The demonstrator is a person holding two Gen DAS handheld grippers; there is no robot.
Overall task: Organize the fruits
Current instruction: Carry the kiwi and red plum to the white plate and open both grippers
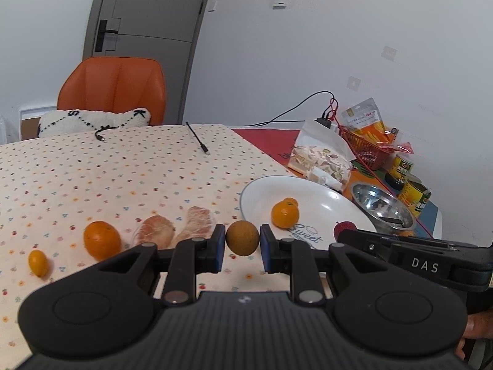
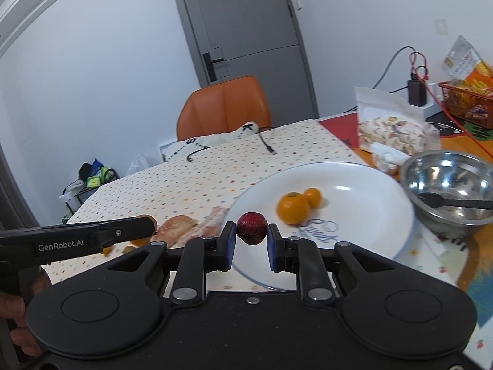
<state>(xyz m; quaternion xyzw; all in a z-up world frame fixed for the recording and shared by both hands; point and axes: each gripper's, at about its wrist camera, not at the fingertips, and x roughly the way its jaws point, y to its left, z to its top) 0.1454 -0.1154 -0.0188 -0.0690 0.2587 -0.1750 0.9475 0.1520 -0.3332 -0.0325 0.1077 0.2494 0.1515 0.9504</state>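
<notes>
My left gripper (image 1: 242,240) is shut on a round brown fruit (image 1: 242,237), held above the dotted tablecloth just left of the white plate (image 1: 323,197). My right gripper (image 2: 252,234) is shut on a dark red fruit (image 2: 251,227), held over the near left rim of the plate (image 2: 363,185). On the plate lie an orange mandarin (image 2: 292,208) and a smaller orange fruit (image 2: 312,196) behind it. On the cloth sit a larger orange (image 1: 101,240), a small kumquat (image 1: 38,263) and two peeled citrus pieces (image 1: 155,229).
A steel bowl (image 2: 413,172) with a black spoon stands right of the plate. Behind it are a snack bag (image 2: 391,132), a red basket (image 2: 465,104), cans (image 1: 413,191) and cables. An orange chair (image 1: 114,89) stands at the far table edge.
</notes>
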